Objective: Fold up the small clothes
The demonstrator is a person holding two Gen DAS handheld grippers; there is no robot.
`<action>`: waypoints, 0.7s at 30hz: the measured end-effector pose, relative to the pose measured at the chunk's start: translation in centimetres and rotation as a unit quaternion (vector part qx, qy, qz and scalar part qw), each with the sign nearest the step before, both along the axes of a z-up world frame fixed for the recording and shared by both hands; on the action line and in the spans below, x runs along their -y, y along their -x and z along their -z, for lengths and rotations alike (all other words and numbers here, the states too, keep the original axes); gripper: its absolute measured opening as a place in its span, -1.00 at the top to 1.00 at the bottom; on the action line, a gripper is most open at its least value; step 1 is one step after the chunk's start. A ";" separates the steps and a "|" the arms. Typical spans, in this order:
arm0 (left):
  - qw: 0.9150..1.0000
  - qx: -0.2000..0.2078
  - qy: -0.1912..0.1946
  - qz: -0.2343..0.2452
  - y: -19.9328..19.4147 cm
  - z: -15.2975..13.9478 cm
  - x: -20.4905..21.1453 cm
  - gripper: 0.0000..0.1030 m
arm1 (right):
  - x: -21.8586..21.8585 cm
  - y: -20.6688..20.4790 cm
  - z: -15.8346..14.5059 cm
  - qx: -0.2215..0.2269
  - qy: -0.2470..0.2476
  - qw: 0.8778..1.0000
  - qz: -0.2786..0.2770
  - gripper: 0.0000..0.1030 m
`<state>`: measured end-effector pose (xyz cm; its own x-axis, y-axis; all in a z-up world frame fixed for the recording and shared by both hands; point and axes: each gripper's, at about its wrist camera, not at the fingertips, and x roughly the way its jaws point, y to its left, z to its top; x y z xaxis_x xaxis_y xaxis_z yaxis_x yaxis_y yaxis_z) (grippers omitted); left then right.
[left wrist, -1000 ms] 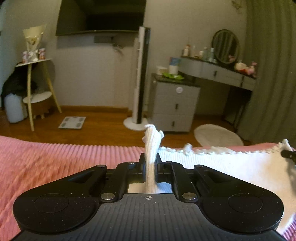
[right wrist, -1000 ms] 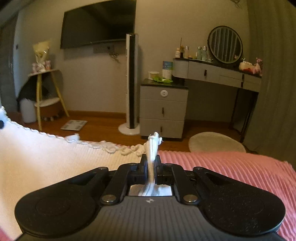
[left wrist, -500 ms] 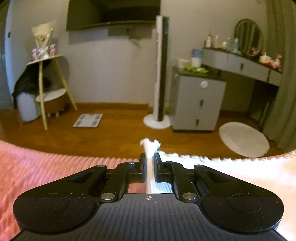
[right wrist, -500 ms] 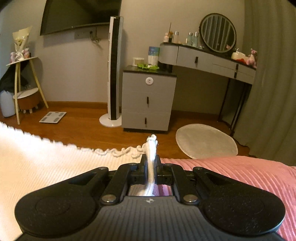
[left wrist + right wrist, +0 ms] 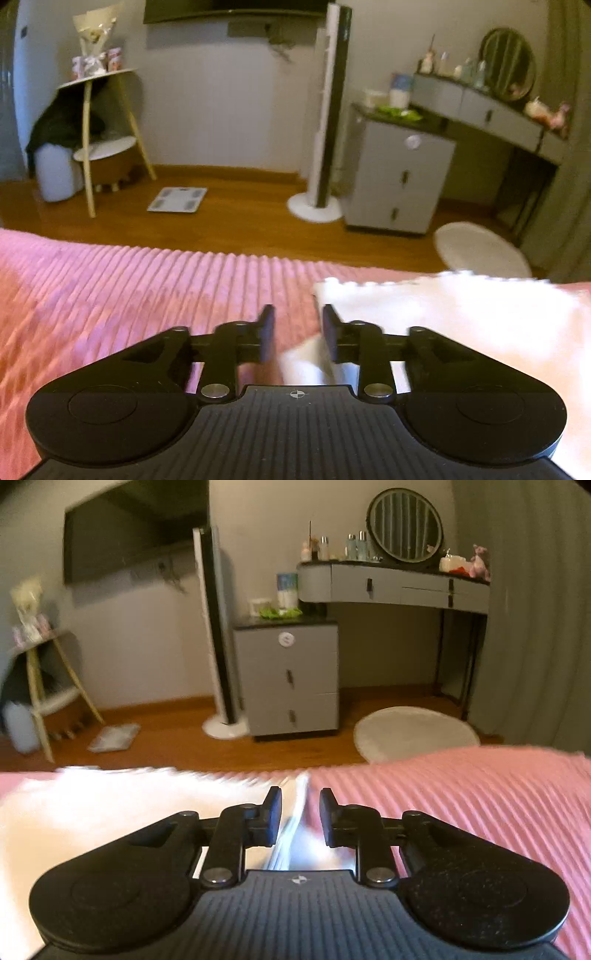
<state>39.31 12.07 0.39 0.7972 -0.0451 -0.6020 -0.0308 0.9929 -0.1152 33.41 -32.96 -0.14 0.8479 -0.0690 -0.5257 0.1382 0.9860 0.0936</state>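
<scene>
With both claws parted, left claw (image 5: pixel 293 328) and right claw (image 5: pixel 301 808), the white knit garment (image 5: pixel 461 314) is released onto the pink bedspread (image 5: pixel 129 288); a fresh edge must be gripped next.

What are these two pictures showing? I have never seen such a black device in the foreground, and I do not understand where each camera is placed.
No robot is here. A person holds one hand tool in each hand, and each tool carries a wide-angle camera that looks forward along its two fingers. One picture comes from the left gripper, the other from the right gripper. The black shape at the bottom of each picture is the tool's own body.

Below the tools lies a pink ribbed bedspread. On it rests a white knitted garment with a scalloped edge, which is to be folded. The pictures are somewhat blurred.

Both pairs of fingers stand apart, so neither tool clamps anything now. The cloth's edge lies between them. Behind is a bedroom with a grey drawer cabinet.
</scene>
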 end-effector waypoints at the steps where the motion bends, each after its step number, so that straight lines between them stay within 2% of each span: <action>1: 1.000 -0.005 0.017 0.012 0.9 -0.4 -0.1 0.23 | -0.1 2.0 -0.2 0.000 -0.014 1.000 -0.009 0.58; 3: 0.998 -0.016 0.051 0.028 3.2 -0.7 0.2 0.13 | -0.8 6.2 -0.3 -0.005 -0.027 0.999 -0.027 0.59; 5: 0.996 -0.027 0.073 0.049 4.9 -0.7 0.8 0.12 | -1.1 9.2 0.1 -0.018 -0.045 0.998 -0.027 0.58; 7: 0.994 -0.036 0.078 0.067 6.4 -0.1 1.7 -0.01 | -0.9 11.6 1.2 -0.035 -0.072 0.997 -0.020 0.40; 10: 0.995 -0.052 0.053 0.067 7.4 0.9 2.9 -0.02 | -0.3 12.9 2.6 -0.052 -0.113 0.992 -0.009 0.36; 12: 0.994 -0.071 0.057 0.066 7.7 1.3 2.9 0.00 | -0.1 13.2 3.0 -0.053 -0.137 0.989 -0.013 0.36; 14: 0.993 -0.076 0.068 0.063 8.1 1.3 2.6 0.03 | -0.3 12.7 3.1 -0.060 -0.141 0.988 -0.021 0.36; 15: 0.992 -0.084 0.072 0.063 8.3 1.5 2.4 0.08 | -0.4 12.5 3.2 -0.064 -0.141 0.988 -0.023 0.36; 16: 0.992 -0.085 0.072 0.059 8.3 1.5 2.4 0.14 | -0.4 12.1 3.4 -0.073 -0.139 0.987 -0.025 0.48; 17: 0.992 -0.087 0.072 0.055 8.2 1.5 2.3 0.31 | -0.6 11.7 3.4 -0.078 -0.138 0.987 -0.025 0.60; 18: 0.992 -0.092 0.071 0.051 8.1 1.6 2.3 0.61 | -0.5 11.4 3.5 -0.084 -0.139 0.986 -0.028 0.78; 19: 0.992 -0.097 0.064 0.045 8.1 1.6 2.2 0.73 | -0.7 11.1 3.5 -0.091 -0.140 0.986 -0.027 0.78; 21: 0.993 -0.097 0.055 0.041 8.1 1.1 2.2 0.78 | -0.6 10.6 3.3 -0.095 -0.138 0.986 -0.019 0.84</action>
<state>31.18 9.88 -0.72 0.6578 -0.1785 -0.7317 0.0168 0.9748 -0.2226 22.86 -32.39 -3.45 0.7311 0.1288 -0.6701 0.1422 0.9317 0.3342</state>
